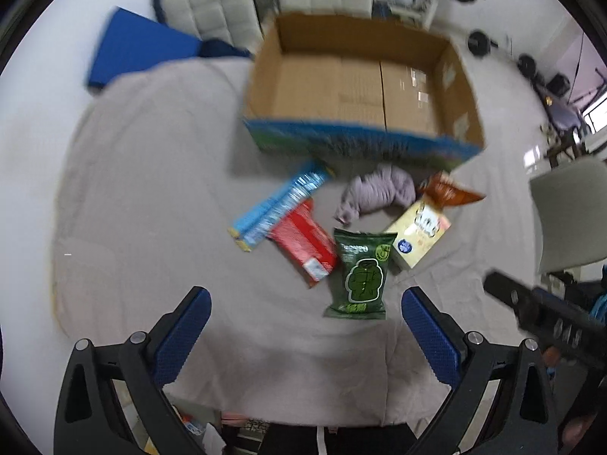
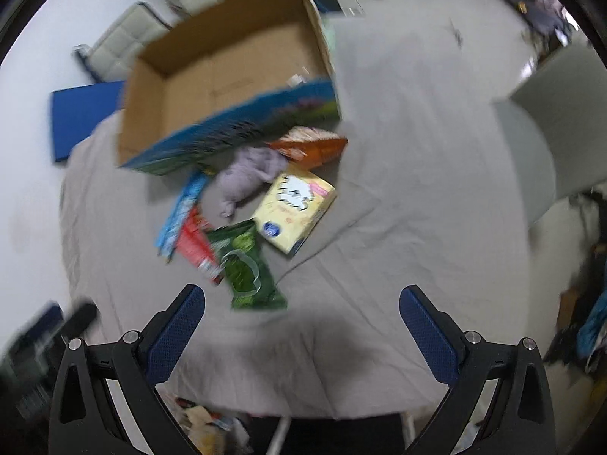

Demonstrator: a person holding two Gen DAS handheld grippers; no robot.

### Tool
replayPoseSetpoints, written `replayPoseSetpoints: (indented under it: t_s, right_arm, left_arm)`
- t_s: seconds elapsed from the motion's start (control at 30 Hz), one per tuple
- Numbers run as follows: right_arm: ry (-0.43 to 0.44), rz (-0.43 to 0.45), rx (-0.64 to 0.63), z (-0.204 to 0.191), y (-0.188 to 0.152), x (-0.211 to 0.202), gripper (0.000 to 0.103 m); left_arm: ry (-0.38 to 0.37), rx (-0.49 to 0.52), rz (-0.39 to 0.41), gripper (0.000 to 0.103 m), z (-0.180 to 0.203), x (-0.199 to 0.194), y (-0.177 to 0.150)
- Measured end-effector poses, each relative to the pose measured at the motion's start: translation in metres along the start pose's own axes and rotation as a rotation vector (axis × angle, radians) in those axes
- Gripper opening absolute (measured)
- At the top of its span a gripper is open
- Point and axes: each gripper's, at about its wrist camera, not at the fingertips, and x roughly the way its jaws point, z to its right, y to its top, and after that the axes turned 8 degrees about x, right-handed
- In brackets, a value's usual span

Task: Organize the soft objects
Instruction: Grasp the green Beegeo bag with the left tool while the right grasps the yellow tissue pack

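- Left wrist view: left gripper (image 1: 305,316) spread wide, nothing between its blue pads (image 1: 182,337), hovering above the cloth-covered worktop (image 1: 151,197).
- Straight ahead of the left gripper, between its fingertips and just beyond: green snack bag (image 1: 360,275), lying flat.
- Ahead and slightly left: red packet (image 1: 303,244), touching the green snack bag's left edge; beyond it a blue-and-silver tube pack (image 1: 279,204), lying diagonally against the red packet.
- Ahead and right: yellow tissue pack (image 1: 417,235), its corner beside the top of the green snack bag.
- Further ahead: lilac cloth bundle (image 1: 375,191), crumpled, between the tube pack and an orange snack bag (image 1: 447,189), the latter partly on the yellow tissue pack.
- Beyond all of these: open cardboard box (image 1: 360,87), blue printed front wall, inside bare.
- Far right of the left gripper: part of the other tool, blurred.
- Right wrist view: right gripper (image 2: 301,313) equally wide apart and holding nothing, over bare cloth.
- Ahead and left of the right gripper: same pile, green snack bag (image 2: 246,265) nearest, just past the left fingertip (image 2: 178,326); yellow tissue pack (image 2: 296,208) beyond it; lilac cloth bundle (image 2: 250,174) and orange snack bag (image 2: 315,148) close to the cardboard box (image 2: 227,72).
- Picture smeared; print on the packs unreadable.
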Motion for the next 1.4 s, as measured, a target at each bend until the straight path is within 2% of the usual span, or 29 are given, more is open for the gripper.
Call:
replayPoseSetpoints:
  t_s: [0.13,0.3,0.37,0.4,0.43,0.47,0.53,0.63,0.8,0.87,0.9,0.97,1.03,1.13,1.23,1.4]
  right_arm:
    - [-0.01,-0.056,0.052,0.009,0.028,0.052,0.103]
    - [-0.03,-0.099,0.073,0.021,0.047,0.089,0.103]
    - [-0.022,-0.126,0.081,0.023,0.05,0.096,0.103]
    - [-0.009,-0.141,0.087,0.024,0.052,0.1,0.103]
    - [0.003,-0.153,0.094,0.025,0.053,0.103,0.103]
    - [0.016,-0.166,0.101,0.024,0.055,0.105,0.103]
    - [0.053,-0.191,0.127,0.023,0.058,0.111,0.103]
    - [0.106,-0.23,0.167,0.015,0.065,0.126,0.103]
    - [0.076,-0.285,0.213,-0.012,0.077,0.163,0.103]
    - [0.042,-0.299,0.203,-0.017,0.076,0.173,0.09]
    - [-0.001,-0.307,0.187,-0.017,0.073,0.176,0.078]
    - [0.002,-0.331,0.156,-0.011,0.068,0.177,0.074]
    - [-0.047,-0.373,0.114,-0.004,0.06,0.175,0.069]
    - [-0.142,-0.411,-0.013,0.003,0.046,0.169,0.069]
    - [-0.201,-0.387,-0.093,0.008,0.037,0.158,0.07]
    - [-0.177,-0.297,-0.03,0.012,0.046,0.139,0.072]
  left_arm:
    - [-0.07,0.032,-0.131,0.103,0.028,0.078,0.007]
    - [-0.079,0.041,-0.24,0.1,0.049,0.148,0.008]
    - [-0.076,0.038,-0.265,0.087,0.052,0.166,0.007]
    - [-0.079,0.033,-0.28,0.074,0.052,0.173,0.006]
    - [-0.095,0.017,-0.286,0.056,0.051,0.178,0.006]
    - [-0.113,0.001,-0.291,0.047,0.049,0.179,0.005]
    - [-0.114,-0.038,-0.294,0.043,0.042,0.174,0.003]
    - [-0.083,-0.041,-0.277,0.042,0.034,0.158,0.001]
    - [-0.062,-0.018,-0.31,0.043,0.019,0.144,0.004]
    - [-0.081,-0.003,-0.325,0.044,0.015,0.146,0.01]
    - [-0.091,0.008,-0.338,0.045,0.014,0.151,0.014]
    - [-0.14,0.01,-0.364,0.046,0.01,0.158,0.02]
    - [-0.175,0.021,-0.373,0.047,0.006,0.16,0.023]
    - [-0.221,0.045,-0.376,0.05,0.003,0.158,0.026]
    - [-0.271,0.057,-0.37,0.052,-0.001,0.153,0.025]
    - [-0.304,0.018,-0.359,0.052,-0.018,0.146,0.008]
